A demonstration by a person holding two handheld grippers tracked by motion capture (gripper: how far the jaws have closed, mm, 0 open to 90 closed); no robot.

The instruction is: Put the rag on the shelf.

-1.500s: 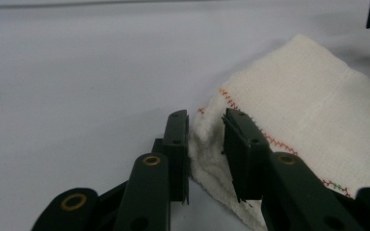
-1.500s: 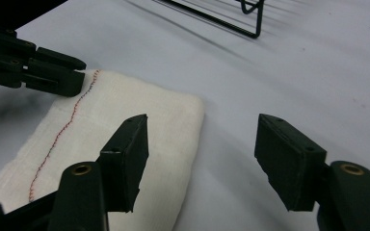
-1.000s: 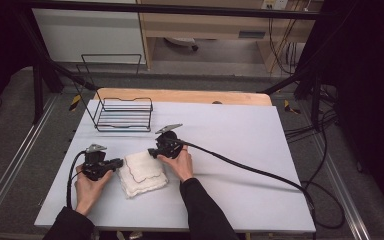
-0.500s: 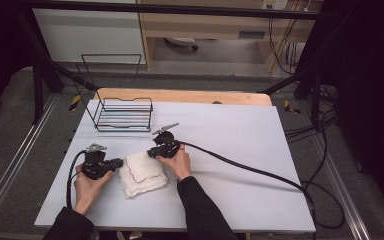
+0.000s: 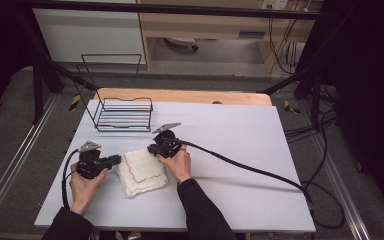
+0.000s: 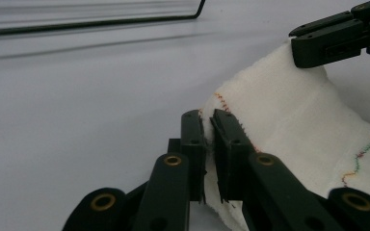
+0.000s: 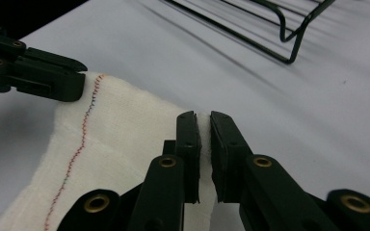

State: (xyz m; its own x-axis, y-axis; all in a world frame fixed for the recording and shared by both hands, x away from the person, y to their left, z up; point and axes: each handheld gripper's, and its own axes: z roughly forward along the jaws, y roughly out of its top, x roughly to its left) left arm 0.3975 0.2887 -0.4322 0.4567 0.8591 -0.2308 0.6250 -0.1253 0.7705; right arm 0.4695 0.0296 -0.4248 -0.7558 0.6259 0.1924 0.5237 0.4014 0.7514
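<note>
White folded cloth with multicoloured wavy stitching (image 5: 142, 172) lay on the pale table (image 5: 240, 145), between my two hands and near its front-left part. My left gripper (image 6: 208, 132) had its jaws pinched together on one edge of the cloth. My right gripper (image 7: 203, 126) was likewise clamped on the opposite edge, lifting it slightly. A black wire rack (image 5: 123, 115) stood well apart at the table's far-left corner. I could read no label, brand or writing anywhere.
</note>
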